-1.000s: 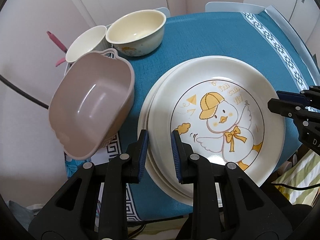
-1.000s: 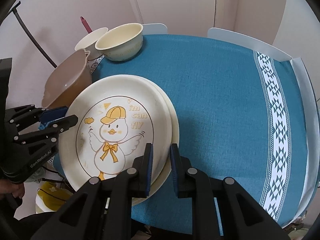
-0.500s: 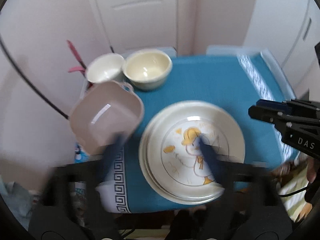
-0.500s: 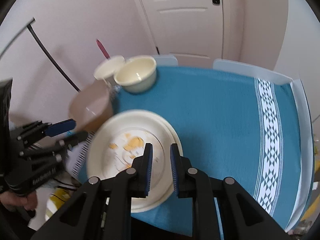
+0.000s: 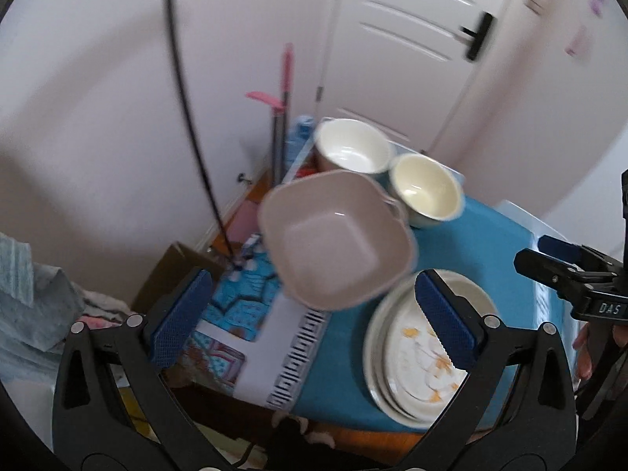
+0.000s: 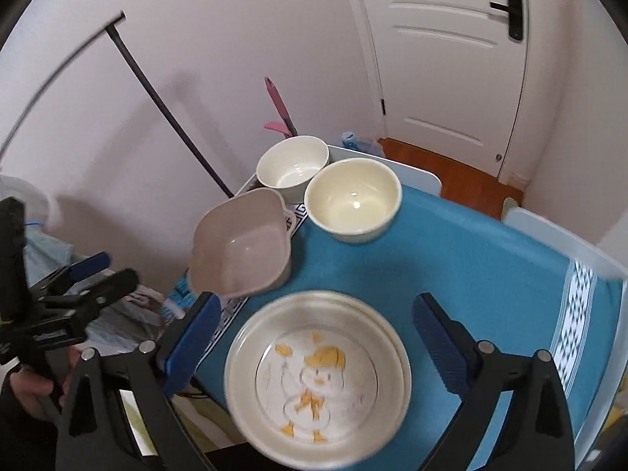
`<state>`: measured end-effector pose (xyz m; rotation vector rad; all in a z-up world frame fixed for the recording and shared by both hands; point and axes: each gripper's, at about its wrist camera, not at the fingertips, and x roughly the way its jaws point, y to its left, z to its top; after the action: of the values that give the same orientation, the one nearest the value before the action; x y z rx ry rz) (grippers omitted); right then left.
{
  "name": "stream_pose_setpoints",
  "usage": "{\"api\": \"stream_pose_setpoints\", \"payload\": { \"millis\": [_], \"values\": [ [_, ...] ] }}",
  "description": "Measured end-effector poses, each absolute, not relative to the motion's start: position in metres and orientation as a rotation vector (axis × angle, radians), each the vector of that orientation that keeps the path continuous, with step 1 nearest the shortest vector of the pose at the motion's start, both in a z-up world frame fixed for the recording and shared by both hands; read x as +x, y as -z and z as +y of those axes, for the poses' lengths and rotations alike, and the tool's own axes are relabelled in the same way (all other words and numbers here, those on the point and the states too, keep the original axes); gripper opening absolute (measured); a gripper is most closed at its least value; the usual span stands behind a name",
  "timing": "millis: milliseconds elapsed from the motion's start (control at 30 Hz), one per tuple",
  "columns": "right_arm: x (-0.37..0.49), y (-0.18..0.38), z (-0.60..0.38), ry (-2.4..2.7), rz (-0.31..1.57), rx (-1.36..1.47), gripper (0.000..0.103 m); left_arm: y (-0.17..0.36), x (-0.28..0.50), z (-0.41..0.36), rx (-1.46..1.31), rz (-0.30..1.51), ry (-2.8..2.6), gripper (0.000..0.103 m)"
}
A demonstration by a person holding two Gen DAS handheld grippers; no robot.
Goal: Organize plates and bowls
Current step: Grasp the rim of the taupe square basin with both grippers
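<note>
We hold both hand-held grippers spread wide, gripping nothing: left hand-held gripper (image 5: 314, 310), right hand-held gripper (image 6: 318, 337). The plates (image 6: 318, 380) sit stacked at lower centre of the right view on the table (image 6: 471, 259). The brown bowl (image 6: 241, 245), white bowl (image 6: 292, 167) and cream bowl (image 6: 352, 200) stand above them.

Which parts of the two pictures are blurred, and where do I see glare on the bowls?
Left wrist view: motion blur smears the plate stack and the door handle. Right wrist view: sharper, though the duck plate is soft; small glare spots sit in the cream bowl and the white bowl.
</note>
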<state>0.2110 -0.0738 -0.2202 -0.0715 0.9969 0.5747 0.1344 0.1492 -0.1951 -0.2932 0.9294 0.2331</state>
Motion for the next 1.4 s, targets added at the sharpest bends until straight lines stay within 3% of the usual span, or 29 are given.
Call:
{"api": "stream_pose_setpoints", "payload": {
  "millis": [267,333,433,500,600,800,900,1200,1400],
  "values": [
    [0.265,0.279,-0.011,-0.626,1.166,-0.102,0.097,0.258,0.160,0.184,-0.351,1.043,-0.280,0.103],
    [0.274,0.294,-0.001,-0.637,1.200,-0.093,0.097,0.275,0.169,0.188,-0.375,1.074,-0.274,0.099],
    [0.284,0.312,0.013,-0.649,1.234,-0.121,0.092,0.296,0.180,0.193,-0.418,1.110,-0.247,0.080],
    [0.287,0.321,0.022,-0.668,1.255,-0.143,0.072,0.310,0.189,0.194,-0.434,1.137,-0.231,0.071],
    [0.294,0.336,0.029,-0.688,1.291,-0.137,0.051,0.322,0.200,0.192,-0.441,1.158,-0.213,0.052],
    [0.299,0.349,0.033,-0.701,1.308,-0.140,0.023,0.338,0.215,0.189,-0.445,1.194,-0.177,0.016],
    [0.296,0.351,0.035,-0.722,1.305,-0.136,0.014,0.336,0.216,0.189,-0.415,1.195,-0.185,0.014],
    [0.283,0.335,0.031,-0.721,1.232,-0.115,0.014,0.311,0.207,0.178,-0.318,1.147,-0.193,0.014],
    [0.258,0.292,-0.002,-0.719,1.143,-0.088,0.014,0.260,0.189,0.152,-0.262,1.071,-0.176,0.014]
  ]
}}
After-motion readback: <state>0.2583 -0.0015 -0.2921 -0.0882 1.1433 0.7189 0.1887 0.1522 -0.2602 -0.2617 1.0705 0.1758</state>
